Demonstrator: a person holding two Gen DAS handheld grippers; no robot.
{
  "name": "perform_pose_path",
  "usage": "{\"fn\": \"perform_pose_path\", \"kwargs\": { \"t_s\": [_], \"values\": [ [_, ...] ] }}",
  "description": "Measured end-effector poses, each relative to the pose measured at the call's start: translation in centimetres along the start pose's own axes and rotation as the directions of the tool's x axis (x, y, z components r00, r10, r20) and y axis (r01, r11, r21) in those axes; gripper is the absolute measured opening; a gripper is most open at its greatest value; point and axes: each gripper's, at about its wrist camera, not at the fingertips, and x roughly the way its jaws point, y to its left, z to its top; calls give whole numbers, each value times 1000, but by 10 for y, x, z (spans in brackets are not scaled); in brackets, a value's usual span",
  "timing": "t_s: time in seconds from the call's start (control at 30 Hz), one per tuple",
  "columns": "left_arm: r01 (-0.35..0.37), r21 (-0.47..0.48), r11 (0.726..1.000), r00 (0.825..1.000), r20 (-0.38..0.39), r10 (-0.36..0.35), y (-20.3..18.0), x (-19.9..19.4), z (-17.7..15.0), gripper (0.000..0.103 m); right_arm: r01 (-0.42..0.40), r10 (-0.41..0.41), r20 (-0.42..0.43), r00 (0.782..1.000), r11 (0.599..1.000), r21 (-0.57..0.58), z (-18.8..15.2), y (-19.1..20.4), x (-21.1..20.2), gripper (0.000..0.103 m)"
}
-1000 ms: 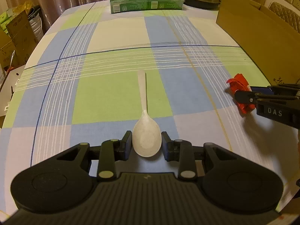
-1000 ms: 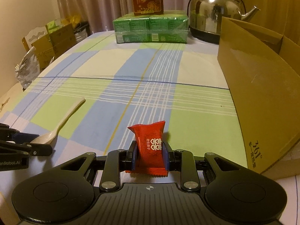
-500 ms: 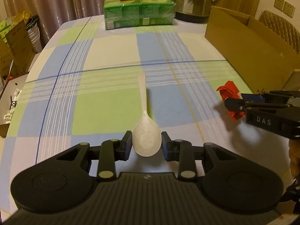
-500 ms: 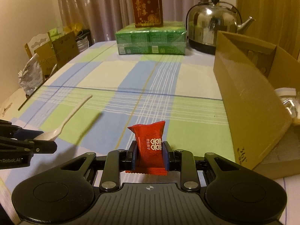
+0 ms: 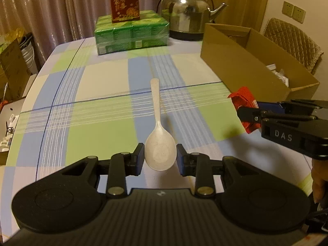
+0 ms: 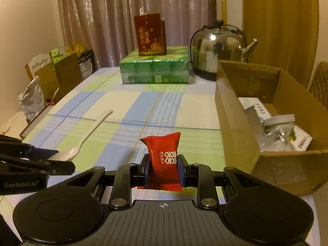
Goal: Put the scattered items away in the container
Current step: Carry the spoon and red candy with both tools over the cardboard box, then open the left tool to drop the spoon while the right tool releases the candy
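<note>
Two tongs: left tongs point(image 5: 160, 157) one spoon point(image 5: 158, 143), right tongs point(image 6: 163, 169) one packet point(image 6: 164, 160)

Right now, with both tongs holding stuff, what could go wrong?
The left tongs grip only the spoon's round bowl, so its long handle might swing or slip out. The right tongs pinch a thin red packet that could slide free before reaching the box.
</note>
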Motion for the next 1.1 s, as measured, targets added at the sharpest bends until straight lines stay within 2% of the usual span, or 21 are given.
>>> {"fn": "perform_pose_path", "kwargs": {
  "t_s": [0.47,0.67,0.9,1.1],
  "values": [
    [37,47,998,999,39,-39,-40,-20,13,27,37,-39,77,996,999,24,10,-26,-48,24],
    [93,65,994,994,47,-96,-64,-20,27,27,78,-82,115,990,996,40,21,-46,-64,24],
    [173,100,980,981,70,-180,-105,-10,62,27,154,-162,166,973,986,63,40,-91,-77,24],
    [229,139,963,966,92,-243,-147,5,100,27,211,-224,170,960,973,88,57,-141,-70,24]
  ]
}}
